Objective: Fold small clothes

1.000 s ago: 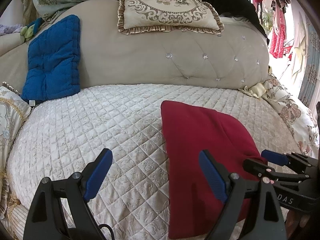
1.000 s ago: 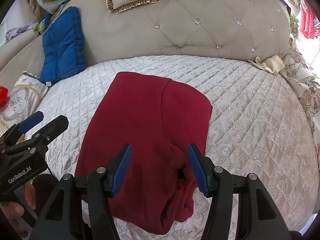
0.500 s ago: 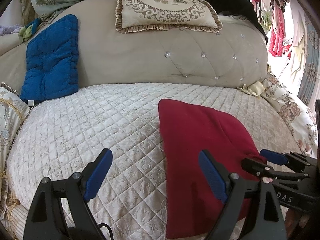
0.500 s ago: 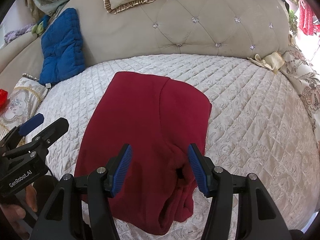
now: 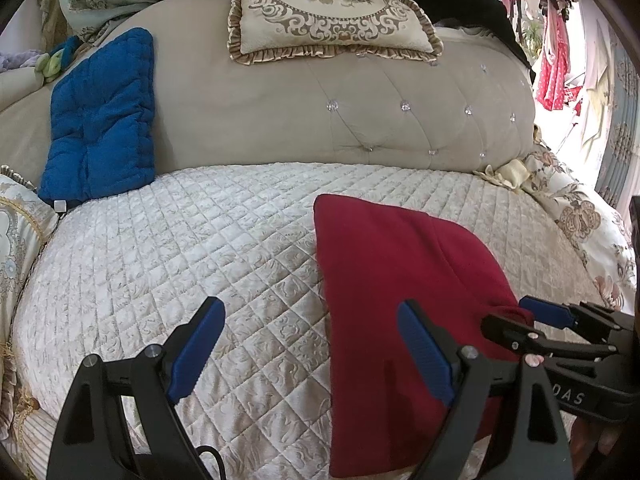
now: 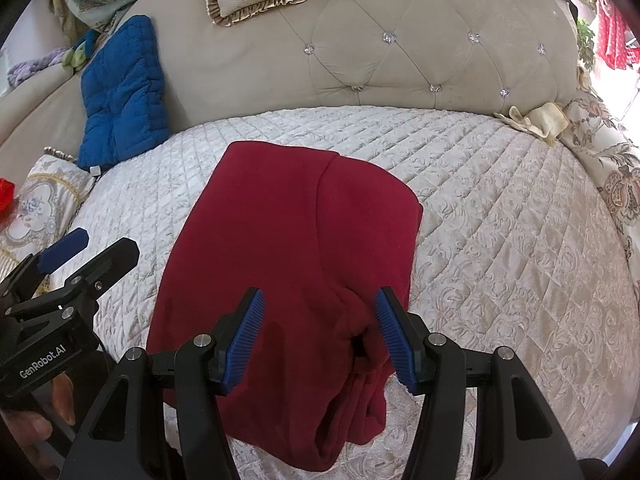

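Left side, the left gripper (image 6: pixel 86 250) reads "GenRobot.AI" on its body; its jaws gape wide with nothing in them, over the quilted bedspread (image 5: pixel 180 248) and the garment's left edge. The folded red garment (image 6: pixel 296 240) lies mid-bed. The right gripper (image 6: pixel 320 336), partly parted, grips nothing, hovering above the garment's near end; "DAS" shows on it.

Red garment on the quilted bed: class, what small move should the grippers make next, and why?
Probably lower the right gripper and close it on the bunched near-right edge of the red garment. Both it and the left gripper hover open, holding nothing, and that edge is rumpled and needs tidying before another fold.
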`<state>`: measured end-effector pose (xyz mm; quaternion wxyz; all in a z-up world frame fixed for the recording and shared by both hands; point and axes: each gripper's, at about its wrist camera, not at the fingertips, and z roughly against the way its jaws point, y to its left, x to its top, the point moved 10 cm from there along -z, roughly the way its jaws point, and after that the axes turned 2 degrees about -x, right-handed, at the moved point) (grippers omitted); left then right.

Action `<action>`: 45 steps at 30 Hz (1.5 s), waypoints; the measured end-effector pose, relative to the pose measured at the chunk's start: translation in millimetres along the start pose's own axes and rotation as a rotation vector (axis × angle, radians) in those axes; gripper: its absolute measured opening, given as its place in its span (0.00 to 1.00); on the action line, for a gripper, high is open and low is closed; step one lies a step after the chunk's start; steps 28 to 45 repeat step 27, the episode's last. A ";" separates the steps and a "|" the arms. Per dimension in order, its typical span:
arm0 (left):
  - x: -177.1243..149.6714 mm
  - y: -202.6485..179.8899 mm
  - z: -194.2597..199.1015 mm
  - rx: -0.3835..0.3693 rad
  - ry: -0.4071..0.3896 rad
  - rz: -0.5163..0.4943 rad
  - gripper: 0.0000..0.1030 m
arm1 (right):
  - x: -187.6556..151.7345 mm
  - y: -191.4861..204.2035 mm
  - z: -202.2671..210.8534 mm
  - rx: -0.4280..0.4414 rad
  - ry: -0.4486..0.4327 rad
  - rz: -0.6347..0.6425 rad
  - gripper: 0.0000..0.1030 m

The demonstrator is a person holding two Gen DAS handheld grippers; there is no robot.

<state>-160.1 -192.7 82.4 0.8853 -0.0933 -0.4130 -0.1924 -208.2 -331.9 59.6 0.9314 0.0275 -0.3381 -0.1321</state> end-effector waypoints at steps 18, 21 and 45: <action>-1.2 -3.9 -3.3 -0.010 0.010 -0.007 0.88 | -1.2 -3.6 -5.6 0.000 0.005 0.000 0.37; -0.9 -6.4 -3.2 -0.019 0.005 -0.009 0.88 | -1.2 -3.4 -5.4 0.002 0.006 -0.002 0.37; 4.2 -12.7 1.7 -0.046 -0.050 -0.034 0.88 | -1.6 -4.2 -7.0 0.003 0.004 -0.007 0.37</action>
